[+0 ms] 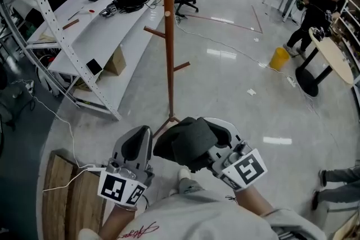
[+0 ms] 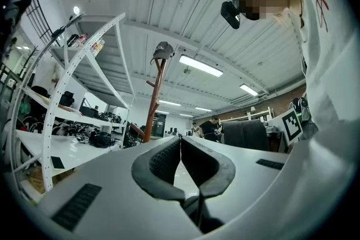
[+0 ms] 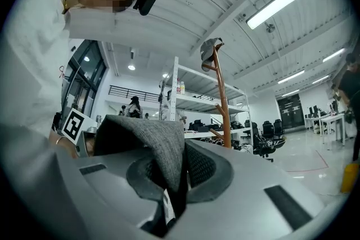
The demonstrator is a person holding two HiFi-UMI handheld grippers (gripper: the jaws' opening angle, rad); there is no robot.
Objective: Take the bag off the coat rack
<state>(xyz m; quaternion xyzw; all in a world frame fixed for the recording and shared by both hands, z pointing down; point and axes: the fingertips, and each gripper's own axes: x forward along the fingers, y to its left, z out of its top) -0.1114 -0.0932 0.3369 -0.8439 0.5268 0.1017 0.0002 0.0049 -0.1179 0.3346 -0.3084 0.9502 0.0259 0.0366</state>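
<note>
Fabric fills my right gripper [image 3: 181, 168]: its fingers [image 3: 205, 167] are pressed together on a fold of the dark grey felt-like bag [image 3: 151, 140], pinching it near one edge. From the head view the bag [image 1: 189, 142] sits bunched over that gripper [image 1: 209, 143], close in front of my body and off the pegs of the tall brown wooden coat rack [image 1: 169, 36], which stands apart from me on the glossy pale floor [image 1: 225, 81]. My left gripper [image 2: 180, 142] is beside it, fingers [image 2: 163, 163] closed tip to tip with nothing between them.

Judging from this, the lift-off looks done and only carrying remains. The main risk is the hold itself: I grip just a folded edge, so the bag's own weight could drag the cloth out of the pinch if I swing or jerk. My empty left gripper gives no support underneath. A loose part of the bag could also snag a lower peg if I pass near the rack, and a tug there might rock the pole and shake off the grey cap [image 3: 210, 49] perched on top.
</note>
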